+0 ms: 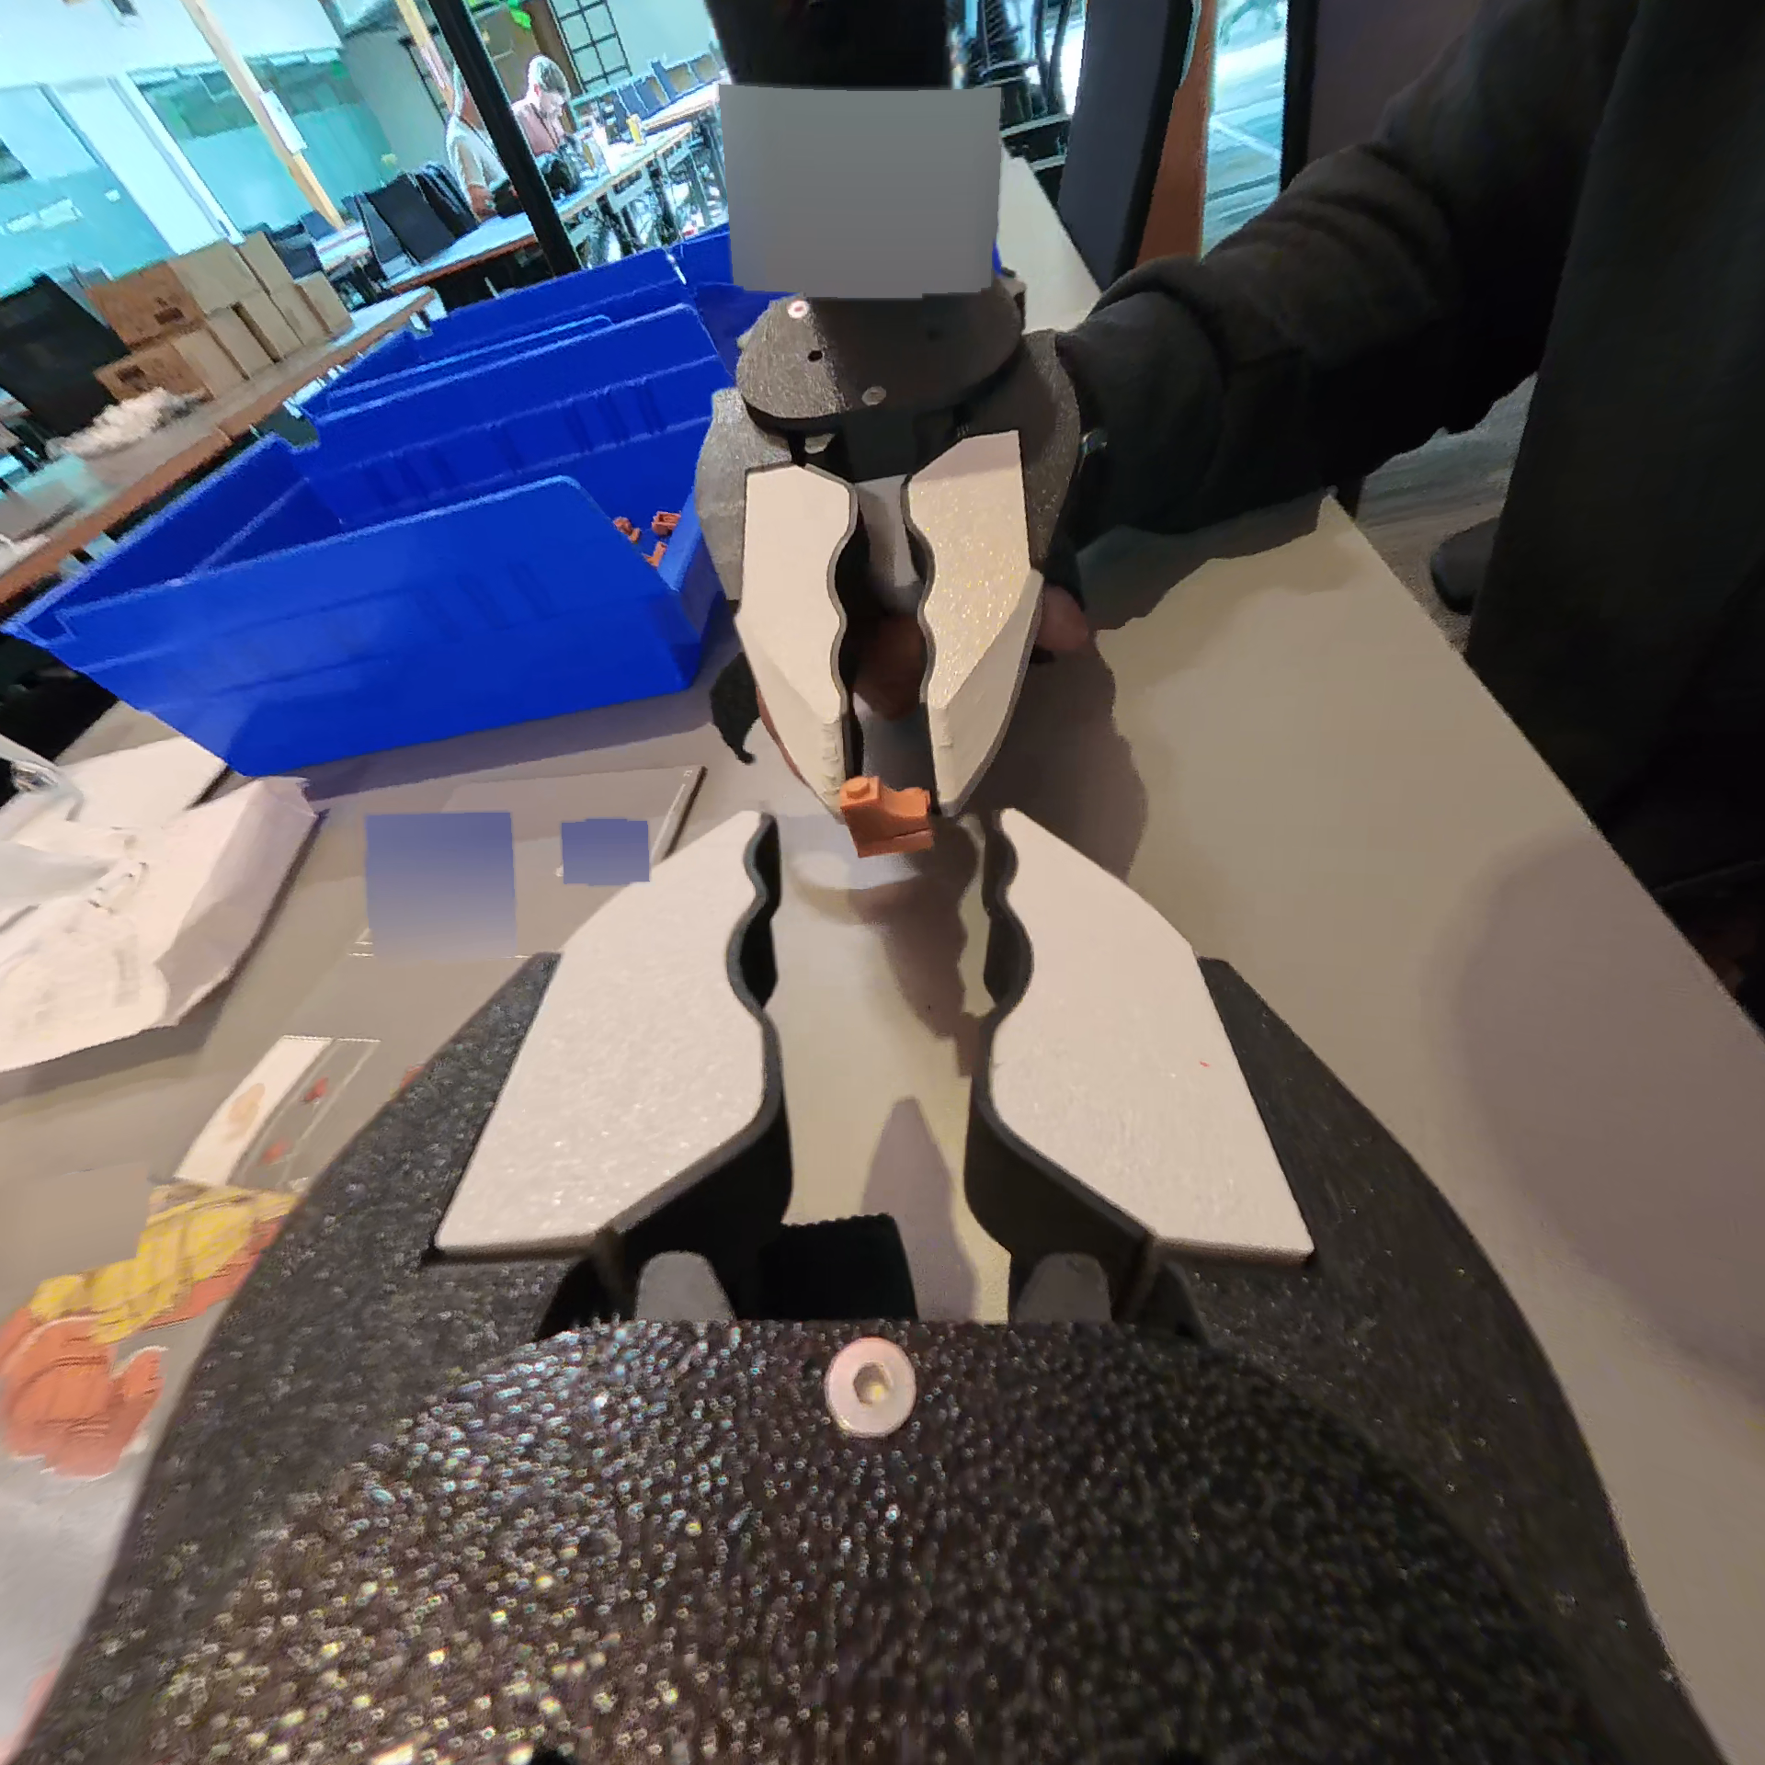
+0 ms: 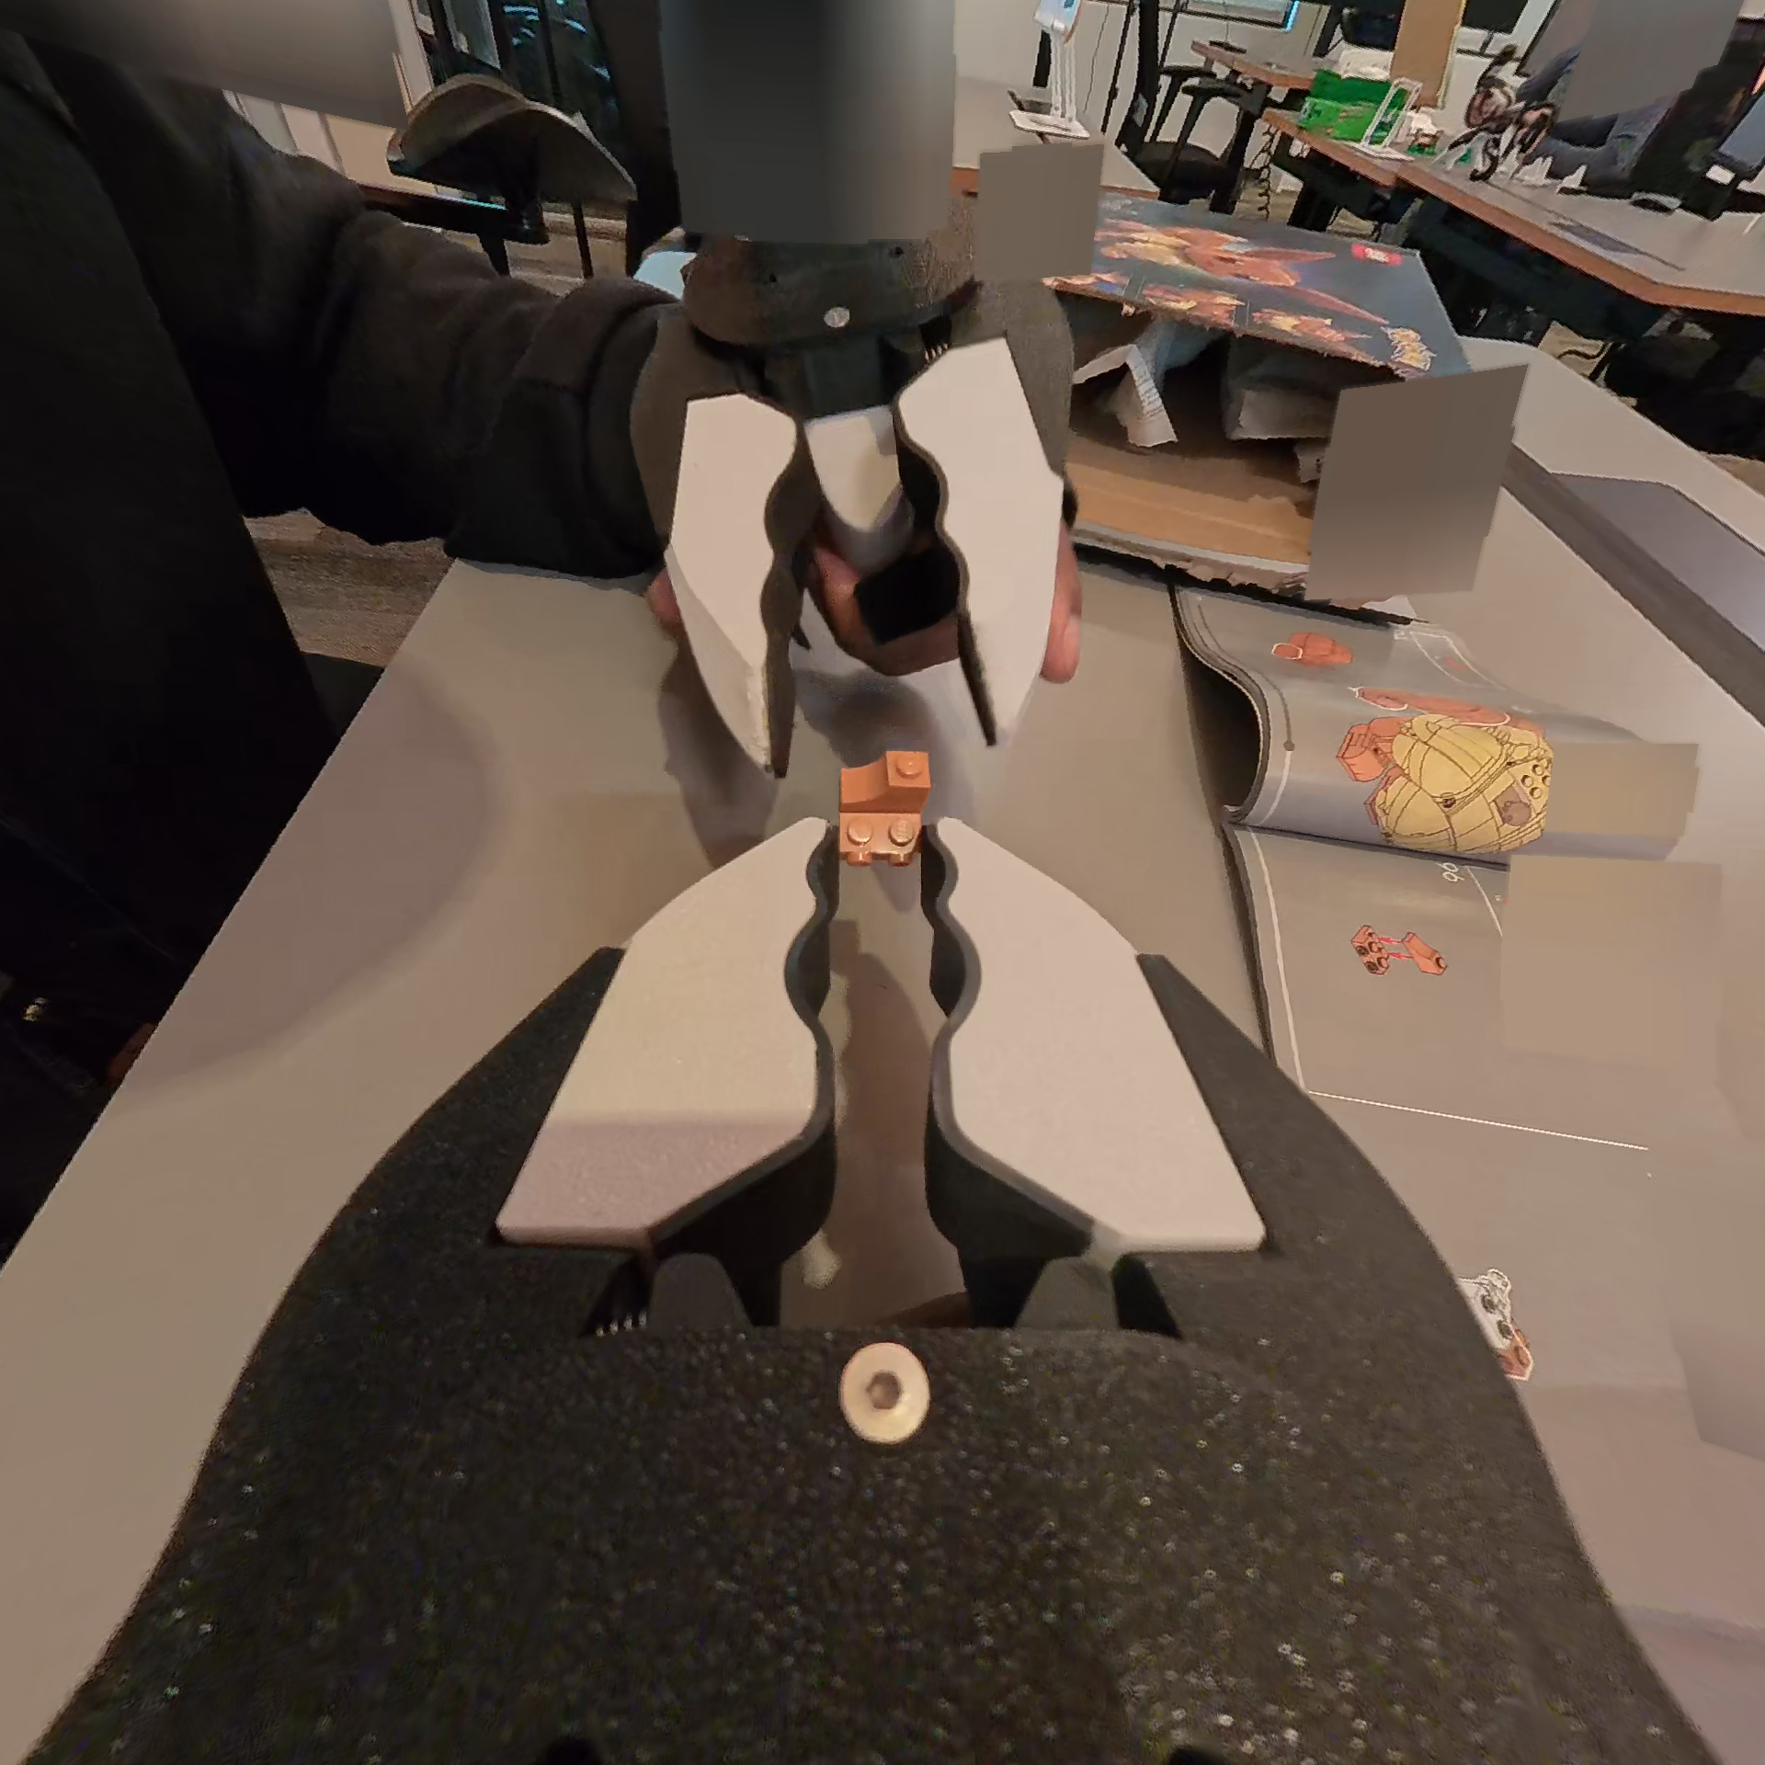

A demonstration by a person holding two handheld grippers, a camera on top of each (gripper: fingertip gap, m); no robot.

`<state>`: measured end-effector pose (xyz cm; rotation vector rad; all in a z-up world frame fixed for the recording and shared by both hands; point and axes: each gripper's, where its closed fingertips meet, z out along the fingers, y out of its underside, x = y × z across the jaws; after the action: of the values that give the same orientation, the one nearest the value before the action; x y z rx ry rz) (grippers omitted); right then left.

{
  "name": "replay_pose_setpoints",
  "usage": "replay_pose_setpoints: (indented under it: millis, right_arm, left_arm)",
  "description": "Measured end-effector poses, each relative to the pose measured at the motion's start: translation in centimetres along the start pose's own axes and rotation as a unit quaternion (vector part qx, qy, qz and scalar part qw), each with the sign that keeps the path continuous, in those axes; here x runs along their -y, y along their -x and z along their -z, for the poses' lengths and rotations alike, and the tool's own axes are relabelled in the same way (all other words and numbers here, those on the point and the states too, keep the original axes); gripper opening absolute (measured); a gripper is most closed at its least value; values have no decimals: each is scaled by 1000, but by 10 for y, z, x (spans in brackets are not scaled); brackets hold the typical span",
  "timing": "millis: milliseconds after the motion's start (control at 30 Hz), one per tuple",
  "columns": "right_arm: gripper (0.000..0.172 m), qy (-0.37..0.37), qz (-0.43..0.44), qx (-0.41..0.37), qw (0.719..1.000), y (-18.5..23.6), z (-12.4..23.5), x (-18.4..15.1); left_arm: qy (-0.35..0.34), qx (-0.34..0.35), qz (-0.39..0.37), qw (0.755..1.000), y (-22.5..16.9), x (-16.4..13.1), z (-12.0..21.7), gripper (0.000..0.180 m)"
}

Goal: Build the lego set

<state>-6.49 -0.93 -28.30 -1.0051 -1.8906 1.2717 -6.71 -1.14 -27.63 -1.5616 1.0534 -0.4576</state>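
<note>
Looking along your left gripper (image 1: 883, 840), you see its jaws spread wide with nothing between them, only bare grey desk (image 1: 1337, 860) below. Just ahead of their tips your right gripper (image 1: 893, 788) points back at you, its jaws clenched on a small orange brick assembly (image 1: 888, 812) that sticks out from the tips, clear of your left fingertips (image 1: 726, 840). Beyond and to the left of the jaws stand blue bins (image 1: 382, 611), one with a few orange pieces inside; crumpled white paper (image 1: 124, 907) and a printed sheet lie left of the jaws. Turning to the right wrist view, your right gripper (image 2: 881, 840) has its jaws closed on the lower, two-stud part of the orange brick assembly (image 2: 883, 812), both pads pressing its sides, with the stepped upper part jutting forward past the tips. Facing it, your left gripper (image 2: 883, 745) hangs just beyond the brick with jaws released, not touching it. To the right of the jaws an open instruction booklet (image 2: 1433, 793) lies on the desk, and farther off a torn cardboard box (image 2: 1242, 382).
</note>
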Motion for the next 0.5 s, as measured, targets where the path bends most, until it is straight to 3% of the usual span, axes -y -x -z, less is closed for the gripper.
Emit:
replay_pose_setpoints:
  millis: [133,300,500]
  right_arm:
    - [15,-1,-19,21,1000,4,0,-1]
    - [15,-6,-43,40,998,7,0,0]
    - [15,2,-45,48,998,10,-2,-2]
  left_arm:
    - [26,29,-90,995,4,-8,6,41]
    - [46,49,-238,969,-3,-15,3,37]
    - [25,94,-333,938,-3,-1,-1,34]
